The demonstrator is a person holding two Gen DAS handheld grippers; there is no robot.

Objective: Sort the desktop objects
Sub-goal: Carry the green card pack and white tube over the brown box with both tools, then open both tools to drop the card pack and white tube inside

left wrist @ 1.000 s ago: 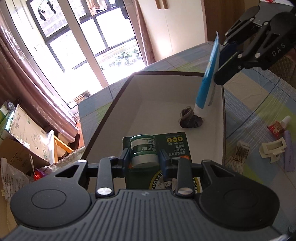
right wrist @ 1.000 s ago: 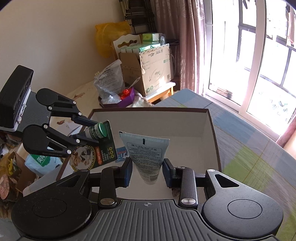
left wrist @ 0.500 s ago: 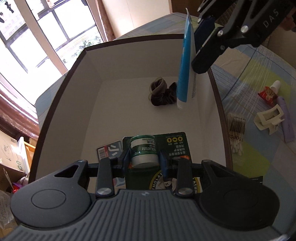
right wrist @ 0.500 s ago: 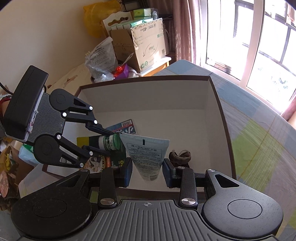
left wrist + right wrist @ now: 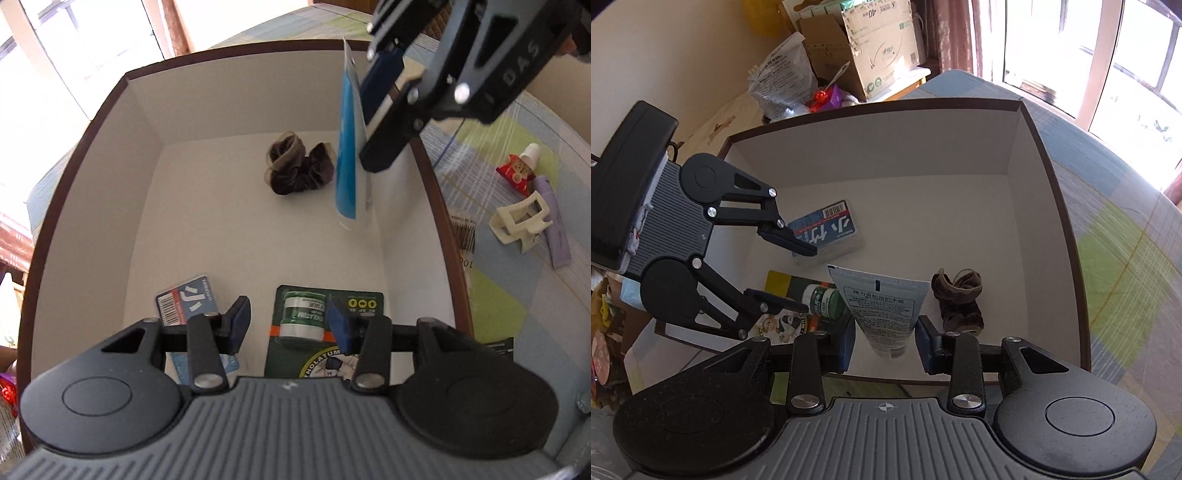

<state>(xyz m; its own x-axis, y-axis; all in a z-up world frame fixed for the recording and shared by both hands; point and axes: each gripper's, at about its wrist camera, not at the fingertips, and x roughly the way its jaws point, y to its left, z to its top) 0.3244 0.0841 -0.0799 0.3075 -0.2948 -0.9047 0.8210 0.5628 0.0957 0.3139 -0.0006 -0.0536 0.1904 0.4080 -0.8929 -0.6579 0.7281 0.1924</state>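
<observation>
Inside the box (image 5: pixel 92 155), the left claw (image 5: pixel 288 325) stands spread apart over the green jar (image 5: pixel 302 320) on its card reading "THOLATUM". Near the right wall, the right claw (image 5: pixel 886 343) is clamped on a blue tube (image 5: pixel 347 162), beside the scrunchie (image 5: pixel 299 166).

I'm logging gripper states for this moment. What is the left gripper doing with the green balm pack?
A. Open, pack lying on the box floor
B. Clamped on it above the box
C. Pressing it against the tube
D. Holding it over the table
A: the left gripper has its fingers spread, and the green balm pack lies flat on the floor of the box, touched on neither side.
</observation>
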